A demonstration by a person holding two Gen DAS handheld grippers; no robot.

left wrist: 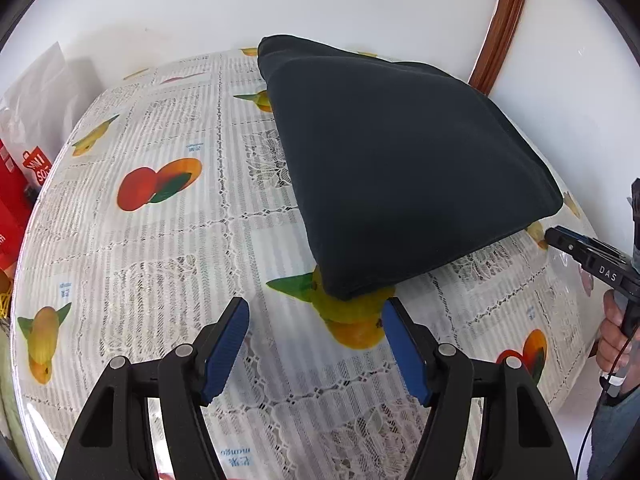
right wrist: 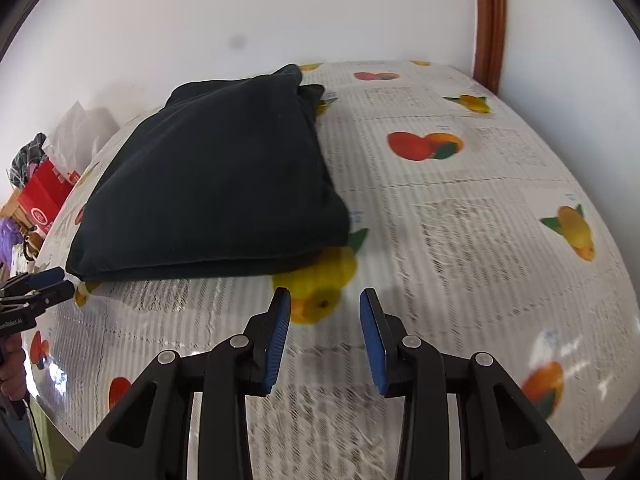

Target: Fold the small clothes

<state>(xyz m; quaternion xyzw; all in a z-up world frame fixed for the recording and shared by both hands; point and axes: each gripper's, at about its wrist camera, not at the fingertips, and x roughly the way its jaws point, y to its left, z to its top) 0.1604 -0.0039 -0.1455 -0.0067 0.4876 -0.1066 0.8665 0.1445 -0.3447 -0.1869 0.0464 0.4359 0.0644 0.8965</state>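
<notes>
Both claws stood open and empty, just short of the folded cloth.

The dark cloth [left wrist: 400, 168] lay in a neat folded stack on the surface [left wrist: 168, 272]; its near corner sat just ahead of the left claw [left wrist: 314, 312], and its other near corner lay ahead and left of the right claw [right wrist: 324, 300]. The fold looked nearly finished. To finish well, each claw should probably take every layer at its corner and move in step with the other, keeping the edges aligned.
</notes>
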